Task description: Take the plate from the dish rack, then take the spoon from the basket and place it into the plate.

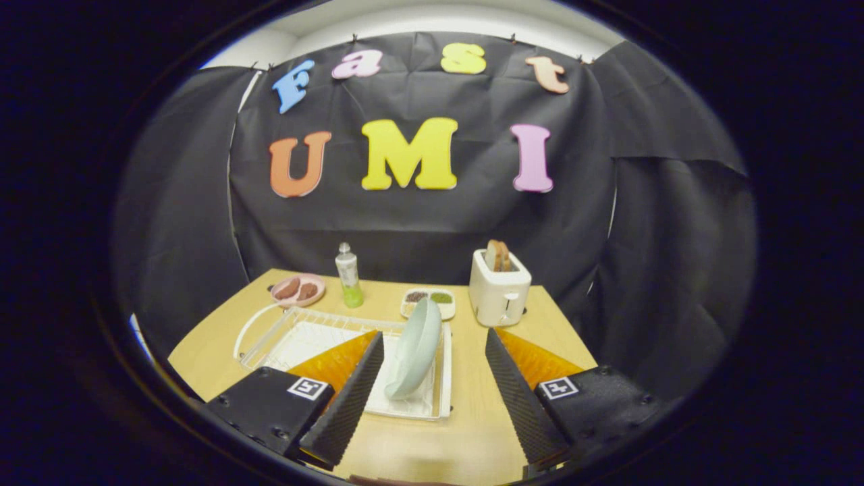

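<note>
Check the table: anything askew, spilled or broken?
Nothing stands out. The plate stands on edge in the dish rack, just ahead of the open tool. Bottle and toaster are upright; no spills.

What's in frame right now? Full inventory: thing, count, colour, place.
plate: 1, pale green, on edge in the dish rack, between the fingers, nearer the left one
dish rack: 1, white wire on a white tray, on the table just ahead of the fingers
small plate: 1, pink, holding brown food, beyond the rack's far left corner
bottle: 1, clear with green liquid, beside the pink plate
divided dish: 1, white, dark and green fillings, behind the pale green plate
toaster: 1, white, bread in the slot, far right of the table
table: 1, light wood
gripper: 1, fingers open, touching nothing
</note>
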The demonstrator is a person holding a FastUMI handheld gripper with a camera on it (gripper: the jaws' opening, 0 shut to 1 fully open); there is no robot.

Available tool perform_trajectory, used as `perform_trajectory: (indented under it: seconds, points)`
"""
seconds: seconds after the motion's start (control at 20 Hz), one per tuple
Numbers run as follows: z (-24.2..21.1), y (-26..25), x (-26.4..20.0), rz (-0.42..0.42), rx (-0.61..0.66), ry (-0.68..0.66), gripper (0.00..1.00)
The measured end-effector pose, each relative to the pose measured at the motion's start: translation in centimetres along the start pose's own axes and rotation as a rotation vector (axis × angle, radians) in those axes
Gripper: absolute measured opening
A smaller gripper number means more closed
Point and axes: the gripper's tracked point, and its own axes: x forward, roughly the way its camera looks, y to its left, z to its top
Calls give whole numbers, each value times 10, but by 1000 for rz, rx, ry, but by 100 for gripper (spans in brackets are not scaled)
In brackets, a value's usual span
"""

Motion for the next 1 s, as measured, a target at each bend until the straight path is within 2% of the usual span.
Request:
perform_trajectory:
  seconds: [0.3, 0.45, 0.6, 0.7, 0.8, 1.0]
  points:
    - [13, 4, 70, -37, -91, 235, 93]
    - [12, 3, 95, -83, -107, 364, 78]
    - [14, -1, 102, -173, -163, 500, 73]
    - [16, 4, 108, -198, -199, 547, 66]
    - [14, 1, 111, -268, -211, 603, 57]
    - [10, 0, 121, -349, -218, 682, 40]
